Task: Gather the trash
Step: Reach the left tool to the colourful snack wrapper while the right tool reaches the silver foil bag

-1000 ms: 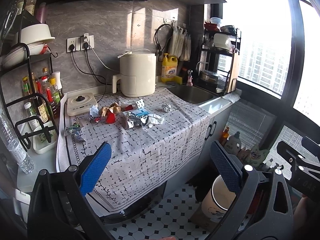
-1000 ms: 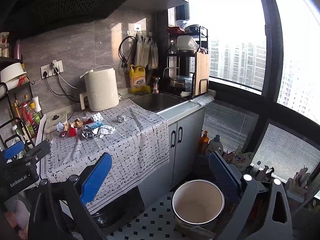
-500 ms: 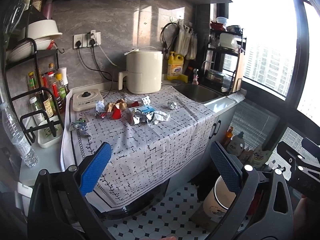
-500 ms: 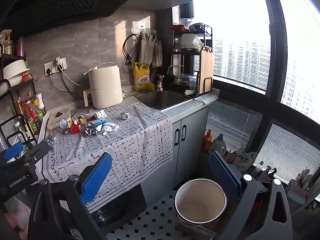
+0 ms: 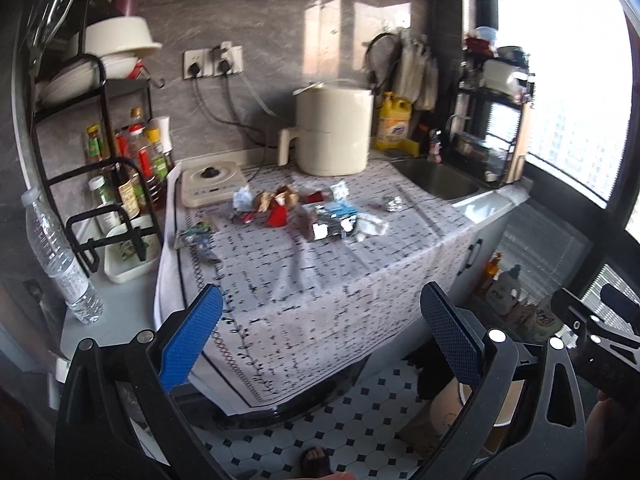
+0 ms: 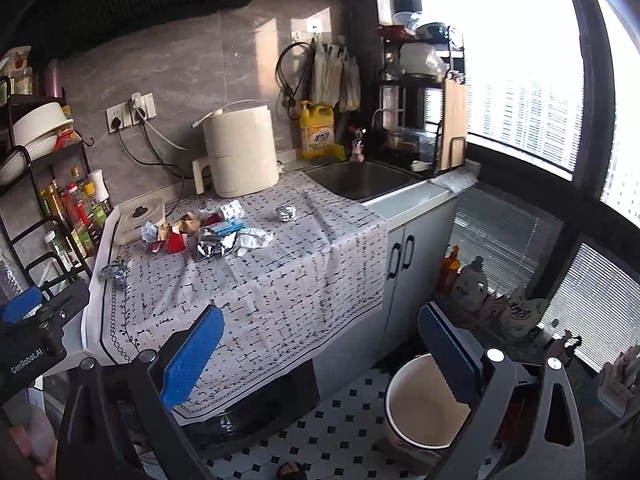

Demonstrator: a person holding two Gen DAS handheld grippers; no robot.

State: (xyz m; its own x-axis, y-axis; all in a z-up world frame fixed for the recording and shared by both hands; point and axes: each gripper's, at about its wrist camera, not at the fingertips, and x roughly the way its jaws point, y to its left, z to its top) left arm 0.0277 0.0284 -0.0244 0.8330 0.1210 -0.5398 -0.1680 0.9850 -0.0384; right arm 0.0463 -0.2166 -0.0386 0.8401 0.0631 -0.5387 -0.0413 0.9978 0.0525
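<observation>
Several pieces of trash lie on the patterned cloth (image 5: 320,280) over the counter: a silver wrapper pile (image 5: 328,222) (image 6: 218,242), a red scrap (image 5: 278,216) (image 6: 174,242), brown paper (image 5: 276,196), a foil ball (image 5: 393,203) (image 6: 286,213), a blister pack (image 6: 231,210) and a crumpled wrapper (image 5: 192,236) (image 6: 114,272) at the cloth's left edge. A cream bin (image 6: 424,400) (image 5: 448,404) stands on the floor by the cabinet. My left gripper (image 5: 320,332) and right gripper (image 6: 320,344) are both open, empty, and held short of the counter.
A cream air fryer (image 5: 332,132), a small cooktop (image 5: 212,184), a yellow detergent jug (image 6: 318,132) and a sink (image 6: 360,180) line the back. A bottle rack (image 5: 116,184) and a water bottle (image 5: 60,256) stand left. Floor bottles (image 6: 468,280) sit under the window.
Both views have shifted slightly left and closer to the counter. The trash has not moved, and both grippers stay open.
</observation>
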